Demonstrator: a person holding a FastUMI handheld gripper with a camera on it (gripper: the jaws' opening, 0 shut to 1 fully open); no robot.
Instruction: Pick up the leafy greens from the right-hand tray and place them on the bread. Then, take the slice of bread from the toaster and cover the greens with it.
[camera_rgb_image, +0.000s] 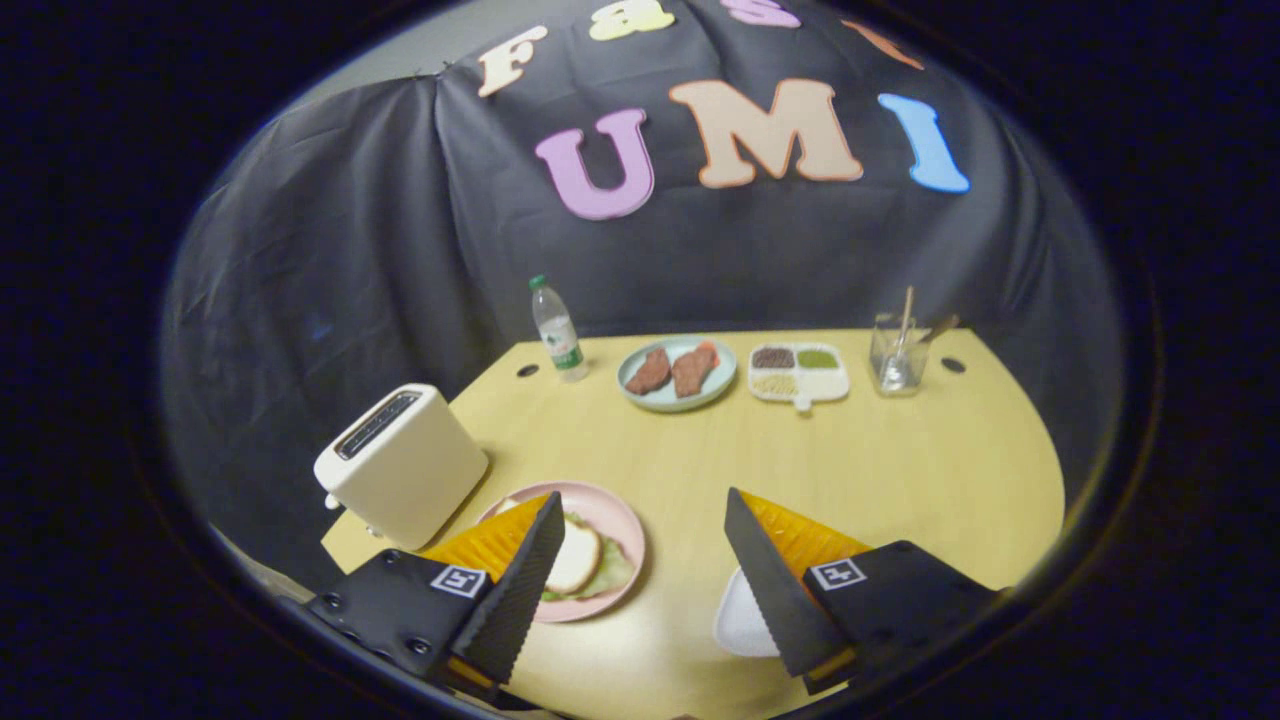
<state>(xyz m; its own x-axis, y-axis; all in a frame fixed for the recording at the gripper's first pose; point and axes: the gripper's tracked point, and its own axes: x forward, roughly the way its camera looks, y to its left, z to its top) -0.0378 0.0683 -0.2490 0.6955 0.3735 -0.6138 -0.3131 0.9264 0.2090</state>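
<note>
So from where I'm driving this, the gripper (640, 570) is hanging above the near end of the yellow table (900, 470) with its fingers spread wide apart and nothing between them.

Right behind the left finger is the pink plate (622, 520), partly hidden by it. On it I can see a slice of bread (575, 558) sitting on top of the leafy greens (612, 572), which poke out around its edge. Whether there's another slice underneath, I honestly can't tell, the finger covers too much. Behind the right finger there's a white tray (738, 618), also mostly covered, and I don't see any greens on the bit that shows.

Just beyond the left finger, to the left of the plate, stands the white toaster (402, 465). Its slot looks dark from here and I can't make out a slice poking up.

Further back: a blue plate (722, 385) with two brown meat-looking pieces, a divided dish (799, 373) of little portions beside it, a water bottle (558, 330) to the left and a clear cup (895, 358) with sticks in it to the right.

My read: the greens are placed and covered, so the job looks basically done. If so, the next move is just backing off without clipping the plate. If the stack sits crooked, a gentle nudge on the top slice would fix it.
</note>
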